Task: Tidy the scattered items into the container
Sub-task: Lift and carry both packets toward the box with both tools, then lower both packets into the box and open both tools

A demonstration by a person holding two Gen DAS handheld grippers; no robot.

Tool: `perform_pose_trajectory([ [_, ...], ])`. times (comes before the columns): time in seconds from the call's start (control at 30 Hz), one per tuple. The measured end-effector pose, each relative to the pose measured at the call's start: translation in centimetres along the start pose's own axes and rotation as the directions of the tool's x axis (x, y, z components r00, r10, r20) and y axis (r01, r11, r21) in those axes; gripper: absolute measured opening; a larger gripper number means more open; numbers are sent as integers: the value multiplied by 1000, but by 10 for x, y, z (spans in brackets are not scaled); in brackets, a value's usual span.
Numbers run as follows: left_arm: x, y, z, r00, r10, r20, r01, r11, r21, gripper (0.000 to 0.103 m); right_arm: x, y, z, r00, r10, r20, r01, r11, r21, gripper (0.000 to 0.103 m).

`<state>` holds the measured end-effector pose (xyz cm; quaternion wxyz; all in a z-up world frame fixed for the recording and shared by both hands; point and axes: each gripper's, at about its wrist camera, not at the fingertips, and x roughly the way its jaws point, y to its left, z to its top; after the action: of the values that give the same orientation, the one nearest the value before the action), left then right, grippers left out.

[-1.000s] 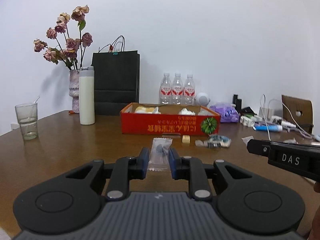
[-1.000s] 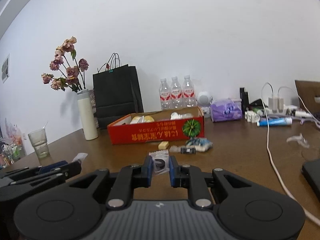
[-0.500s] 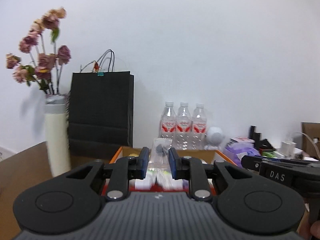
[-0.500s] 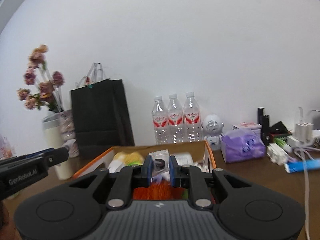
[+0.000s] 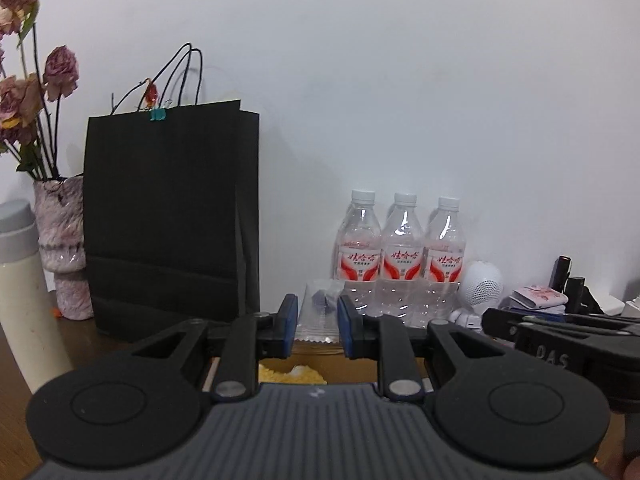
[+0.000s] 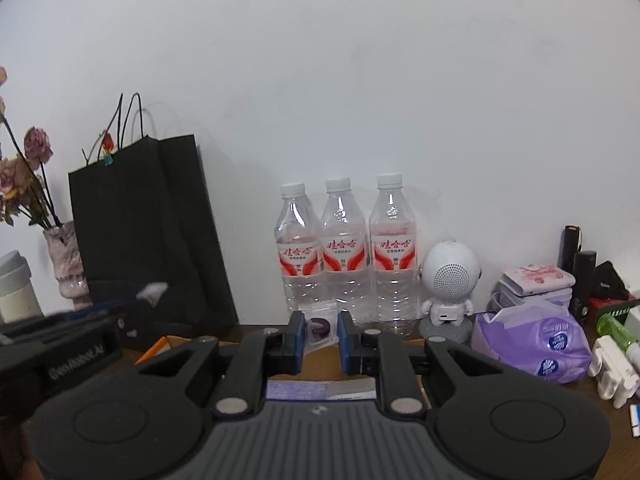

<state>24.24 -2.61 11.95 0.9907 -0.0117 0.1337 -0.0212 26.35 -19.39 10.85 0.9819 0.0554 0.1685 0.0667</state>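
My left gripper (image 5: 317, 326) is shut on a clear plastic packet (image 5: 320, 316) with a dark piece inside. It is held over the red cardboard box, of which only yellow contents (image 5: 292, 374) show below the fingers. My right gripper (image 6: 319, 336) is shut on a small clear bag with a dark ring (image 6: 319, 328). It is over the box too; an orange box edge (image 6: 154, 354) and pale contents (image 6: 320, 390) show beneath. Each gripper appears at the side of the other's view.
A black paper bag (image 5: 168, 216) stands behind the box on the left, with a flower vase (image 5: 60, 248) and a white flask (image 5: 20, 300). Three water bottles (image 6: 344, 252), a white robot speaker (image 6: 450, 280) and a purple tissue pack (image 6: 532, 340) line the wall.
Both grippers have carried their packets up from the table and forward over the red box. The box front has dropped out of sight beneath them.
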Motion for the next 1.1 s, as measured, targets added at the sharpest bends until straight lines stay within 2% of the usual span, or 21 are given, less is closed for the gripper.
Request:
perform_pose_trajectory([
  [0.07,6,1,9,999,10,-49,-9,1000,15,22,6,1,9,999,-6,-51,6,1000,-3,16],
  [0.1,11,1,16,994,19,-103,-16,999,33,22,8,1,14,997,-7,-78,6,1000,-5,16],
  [0.13,19,1,22,981,32,-191,-22,998,56,22,12,1,22,993,-12,-119,10,1000,-15,16],
  [0.2,38,6,33,924,30,-382,-10,999,54,22,19,0,39,973,-35,-228,27,999,-38,16],
  [0.23,45,12,39,894,1,-448,10,1000,22,22,25,-1,49,955,-45,-292,35,999,-38,16],
  [0.27,53,17,44,860,-30,-510,31,1000,-7,22,31,-4,57,932,-46,-360,38,999,-29,16],
  [0.33,67,23,52,796,-41,-604,43,999,-11,22,43,-10,70,882,-13,-472,19,1000,8,16],
  [0.4,76,23,55,741,-46,-670,80,997,21,22,59,-17,76,808,8,-589,11,1000,29,16],
  [0.43,79,24,56,709,-60,-702,99,995,14,22,67,-20,75,761,10,-648,16,999,35,16],
  [0.47,82,23,54,676,-81,-733,119,993,-1,22,74,-22,73,714,-2,-700,25,999,22,16],
  [0.5,84,22,51,646,-94,-758,133,991,-9,22,77,-22,70,680,-26,-732,32,999,-5,16],
  [0.57,86,18,45,606,-91,-790,147,989,-1,22,81,-19,62,631,-77,-772,43,997,-65,16],
  [0.6,88,17,41,590,-81,-803,142,990,4,22,82,-18,59,617,-89,-782,43,996,-80,16],
  [0.67,91,17,36,571,-64,-818,137,990,19,22,84,-19,53,604,-96,-791,51,995,-82,16],
  [0.8,102,23,21,546,-41,-837,119,992,29,22,92,-27,37,582,-93,-808,58,996,-73,16],
  [0.97,118,34,-8,504,-27,-863,80,997,16,23,114,-37,2,539,-113,-835,86,993,-79,16],
  [1.07,124,39,-15,489,4,-873,54,998,34,32,121,-40,-11,529,-129,-839,103,991,-87,17],
  [1.1,124,40,-15,486,14,-874,44,998,40,42,121,-40,-11,532,-130,-837,103,991,-88,18],
])
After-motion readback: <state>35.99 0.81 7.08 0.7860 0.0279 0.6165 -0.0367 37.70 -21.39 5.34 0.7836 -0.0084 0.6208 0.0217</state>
